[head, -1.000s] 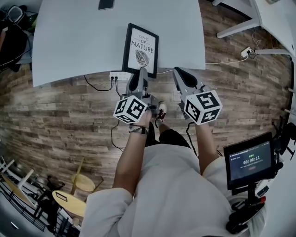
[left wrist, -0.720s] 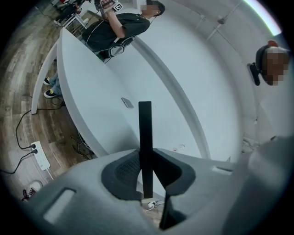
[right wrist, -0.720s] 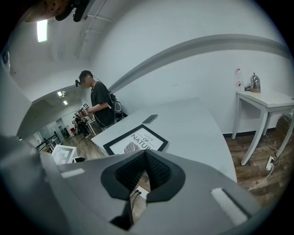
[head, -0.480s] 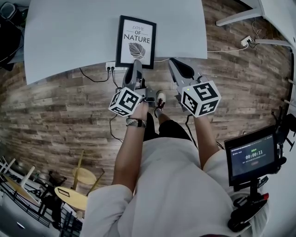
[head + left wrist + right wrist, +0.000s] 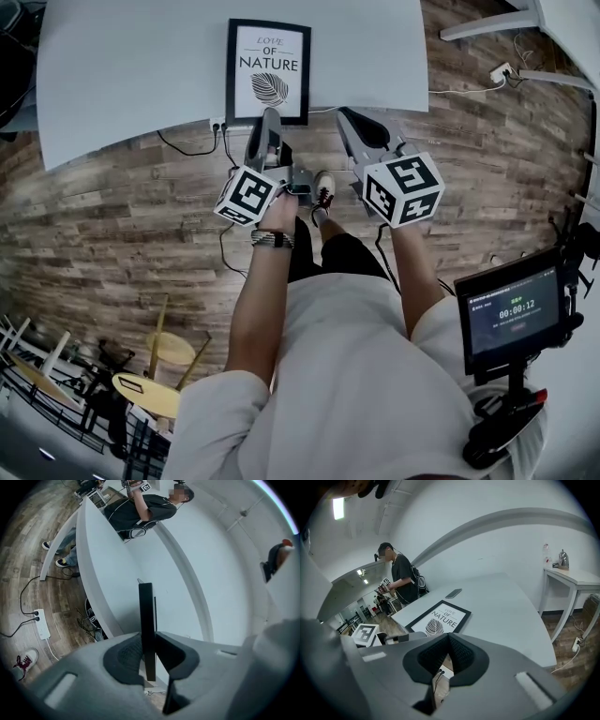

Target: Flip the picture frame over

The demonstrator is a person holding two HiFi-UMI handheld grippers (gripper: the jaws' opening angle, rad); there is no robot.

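The black picture frame (image 5: 269, 70) lies face up at the white table's (image 5: 141, 75) near edge, its leaf print showing. My left gripper (image 5: 271, 120) is shut on the middle of its near edge. In the left gripper view the frame (image 5: 146, 616) runs edge-on between the two pads of that gripper (image 5: 149, 641). My right gripper (image 5: 352, 122) hangs just right of the frame, short of the table edge. In the right gripper view this gripper (image 5: 449, 637) has its tips together with nothing between them, and the frame (image 5: 440, 618) lies ahead to the left.
A phone (image 5: 453, 593) lies farther back on the table. A power strip (image 5: 217, 123) with cables sits on the wooden floor under the table edge. Another person (image 5: 405, 578) stands beyond the table. A screen on a stand (image 5: 514, 319) is at my right.
Both grippers have sunk a little at the table's near edge, and the left one has rolled slightly. The frame stays face up in the left jaws.
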